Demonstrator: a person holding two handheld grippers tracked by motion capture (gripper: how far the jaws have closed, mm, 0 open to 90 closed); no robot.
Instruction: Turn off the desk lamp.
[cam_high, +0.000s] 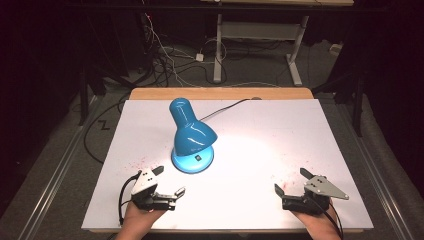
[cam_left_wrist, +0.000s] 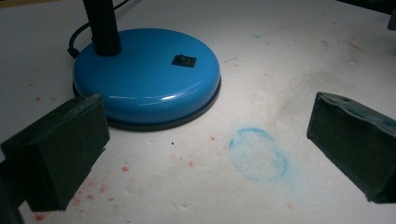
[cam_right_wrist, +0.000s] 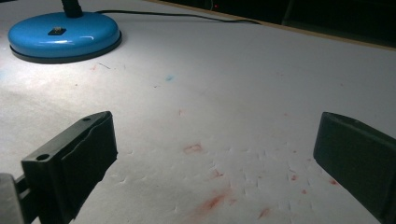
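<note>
**Desk lamp lit and untouched; both grippers held wide at the near edge**

A blue desk lamp (cam_high: 192, 137) is seen standing left of centre on the white table (cam_high: 280, 130), its shade tilted down and a bright pool of light thrown to its right. Nothing is yet grasped or touched, so the handling is judged to be at its very start, with the whole approach left to be made. The lamp's round base (cam_left_wrist: 147, 86) and its small black switch (cam_left_wrist: 183, 60) are seen just ahead of the left gripper (cam_high: 168, 181), whose jaws are spread wide with nothing between them. The right gripper (cam_high: 291, 181) is held well apart from the lamp, near the table's right front, jaws likewise spread and empty. Both are held low and pointed inward over the table.
</note>
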